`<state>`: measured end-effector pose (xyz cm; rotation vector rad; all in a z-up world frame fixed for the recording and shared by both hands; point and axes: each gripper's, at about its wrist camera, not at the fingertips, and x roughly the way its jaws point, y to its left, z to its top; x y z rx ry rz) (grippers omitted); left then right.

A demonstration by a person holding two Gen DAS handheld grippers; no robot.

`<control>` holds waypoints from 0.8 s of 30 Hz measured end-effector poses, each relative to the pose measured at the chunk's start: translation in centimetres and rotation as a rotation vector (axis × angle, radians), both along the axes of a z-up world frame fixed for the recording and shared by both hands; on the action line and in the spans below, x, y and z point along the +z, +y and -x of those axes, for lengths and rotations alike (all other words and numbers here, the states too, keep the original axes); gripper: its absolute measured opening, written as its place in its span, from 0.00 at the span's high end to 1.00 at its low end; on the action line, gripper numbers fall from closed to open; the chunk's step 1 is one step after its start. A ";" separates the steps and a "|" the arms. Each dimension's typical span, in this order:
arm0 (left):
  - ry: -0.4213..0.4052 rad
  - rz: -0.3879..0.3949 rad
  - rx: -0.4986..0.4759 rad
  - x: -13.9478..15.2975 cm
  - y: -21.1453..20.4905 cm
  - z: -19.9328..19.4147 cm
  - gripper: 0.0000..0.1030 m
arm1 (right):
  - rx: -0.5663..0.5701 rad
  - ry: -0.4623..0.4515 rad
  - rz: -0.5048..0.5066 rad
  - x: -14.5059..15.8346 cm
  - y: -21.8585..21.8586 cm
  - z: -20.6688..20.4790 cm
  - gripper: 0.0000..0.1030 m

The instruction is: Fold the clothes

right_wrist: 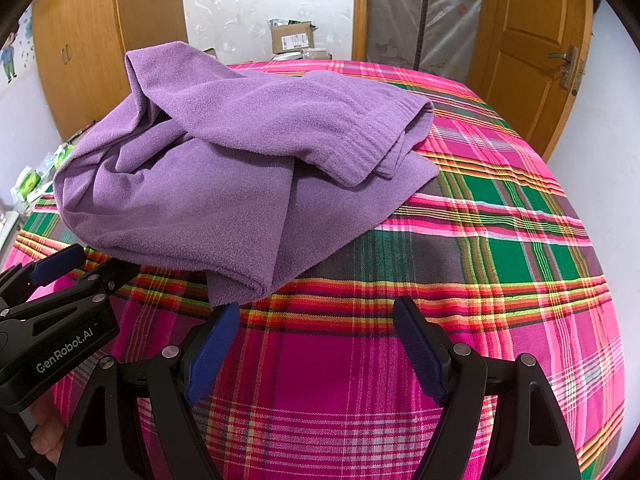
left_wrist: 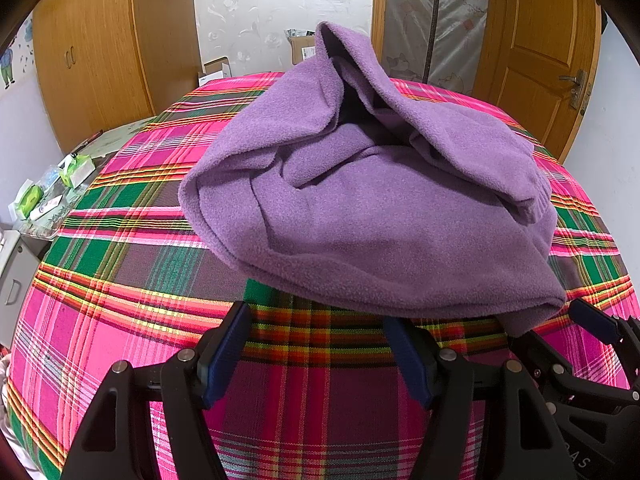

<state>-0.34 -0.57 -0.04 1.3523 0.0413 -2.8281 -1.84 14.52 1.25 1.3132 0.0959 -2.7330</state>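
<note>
Plaid bedspread (left_wrist: 120, 280) w/ crumpled purple fleece (left_wrist: 380, 200); wood doors behind; left tool (left_wrist: 316, 316) & right tool (right_wrist: 316, 312) open, empty.

So the right hand-held gripper (right_wrist: 316, 320) is tipped down over a bed (right_wrist: 500, 240) with a loud pink-and-green plaid cover, jaws spread wide with nothing between them. A crumpled purple fleece top (right_wrist: 224, 168) sits ahead and to its left, the nearest corner just beyond the left fingertip. The left hand-held gripper (right_wrist: 86, 266) pokes in further left, right by the fleece's near edge.
</note>
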 end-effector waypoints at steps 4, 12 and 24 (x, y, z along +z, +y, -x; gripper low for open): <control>0.000 0.001 0.000 -0.1 0.0 -0.1 0.33 | 0.000 0.000 0.000 0.0 0.0 -0.1 0.22; 0.000 0.004 0.002 -0.2 0.0 -0.1 0.33 | 0.000 0.000 0.000 0.0 0.0 -0.2 0.22; 0.000 0.006 0.005 -0.2 0.3 0.0 0.33 | 0.001 -0.001 0.003 0.0 0.1 -0.3 0.22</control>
